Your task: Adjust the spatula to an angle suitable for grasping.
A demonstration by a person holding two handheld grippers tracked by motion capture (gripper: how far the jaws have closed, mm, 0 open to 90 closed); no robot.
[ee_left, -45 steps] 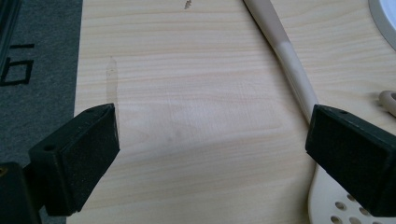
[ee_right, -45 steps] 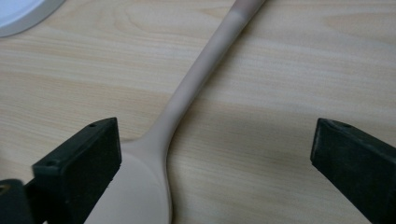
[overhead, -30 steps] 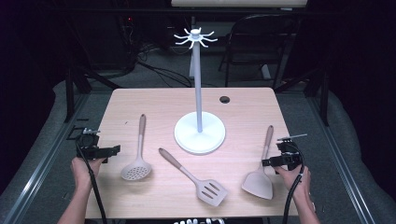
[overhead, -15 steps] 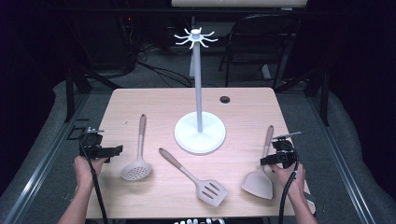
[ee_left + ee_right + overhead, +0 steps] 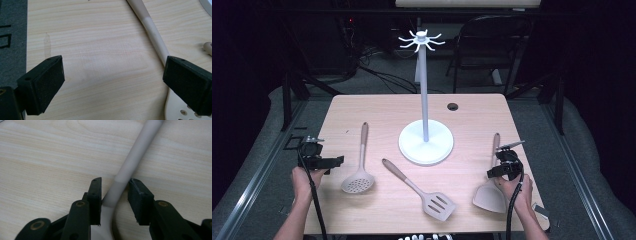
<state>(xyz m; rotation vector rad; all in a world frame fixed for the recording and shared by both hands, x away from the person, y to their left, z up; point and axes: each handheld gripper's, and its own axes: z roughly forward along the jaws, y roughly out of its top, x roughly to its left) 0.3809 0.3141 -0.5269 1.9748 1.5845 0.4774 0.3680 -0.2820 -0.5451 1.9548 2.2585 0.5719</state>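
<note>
Wooden table [image 5: 362,107]: right of the stand [image 5: 426,142], right gripper [image 5: 113,192] has been closing around the spatula's [image 5: 132,162] handle, small gap left. Next: squeeze, lift.

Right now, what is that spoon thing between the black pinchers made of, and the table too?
The spatula looks like two materials: a pale wooden upper handle, then smooth matte grey, probably silicone, with a clear colour seam. The table shows light wood grain lines with a flat sheen, so possibly laminate rather than solid wood. The right gripper has just been closing, with that handle between its jaws.
</note>
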